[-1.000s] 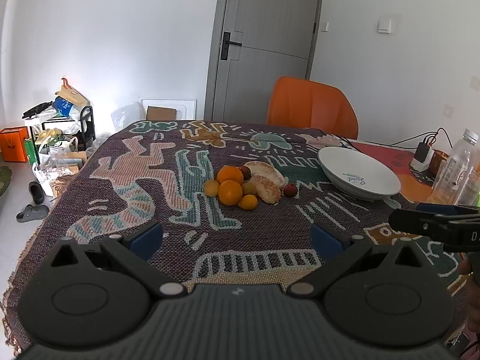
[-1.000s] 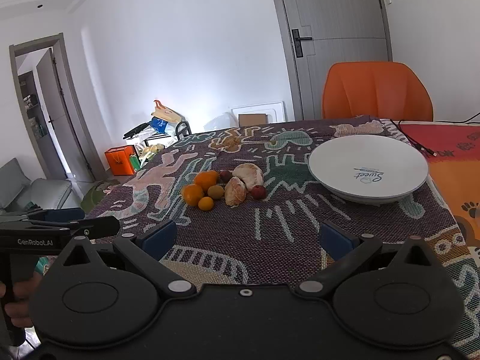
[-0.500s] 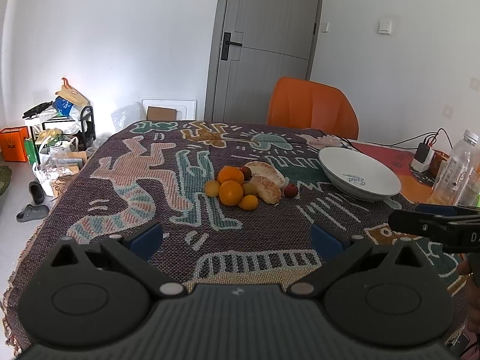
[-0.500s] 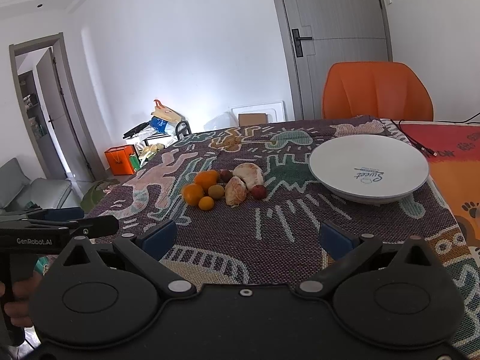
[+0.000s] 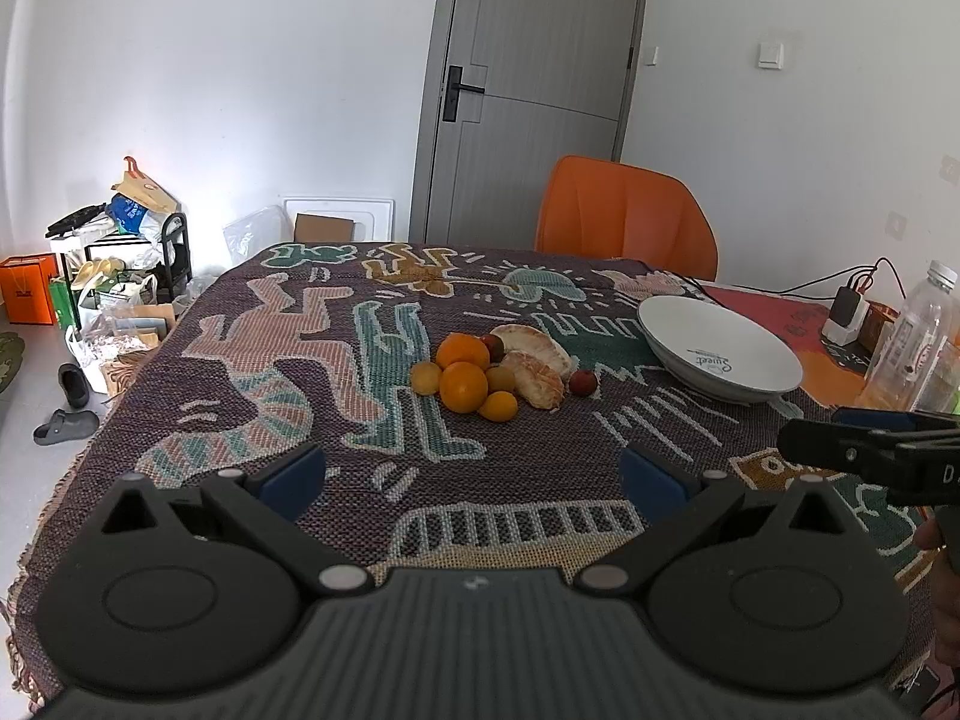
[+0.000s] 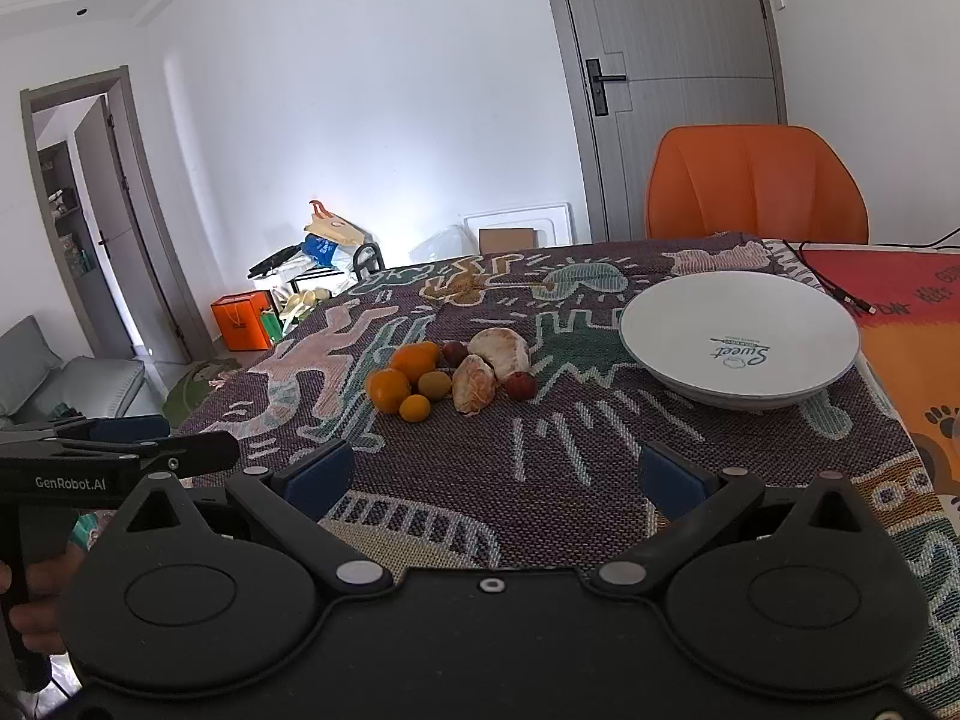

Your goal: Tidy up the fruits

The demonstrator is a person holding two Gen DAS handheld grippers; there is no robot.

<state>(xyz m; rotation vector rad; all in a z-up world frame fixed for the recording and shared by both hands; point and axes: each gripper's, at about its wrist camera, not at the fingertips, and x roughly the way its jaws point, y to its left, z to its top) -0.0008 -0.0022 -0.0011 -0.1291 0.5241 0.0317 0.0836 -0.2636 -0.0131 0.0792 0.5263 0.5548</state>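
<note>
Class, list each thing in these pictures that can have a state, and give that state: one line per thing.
Left gripper: open, empty.
Right gripper: open, empty.
White plate: upright, empty.
Fruit pile: on the cloth, beside the plate.
Door: shut.
Plastic bottle: upright, capped.

Fruit pile (image 6: 447, 378) beside empty plate (image 6: 739, 345)

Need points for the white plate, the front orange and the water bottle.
white plate (image 6: 672, 324): right wrist view, bare inner surface left of the print.
front orange (image 5: 463, 387): left wrist view, middle of peel.
water bottle (image 5: 912, 336): left wrist view, clear body.
</note>
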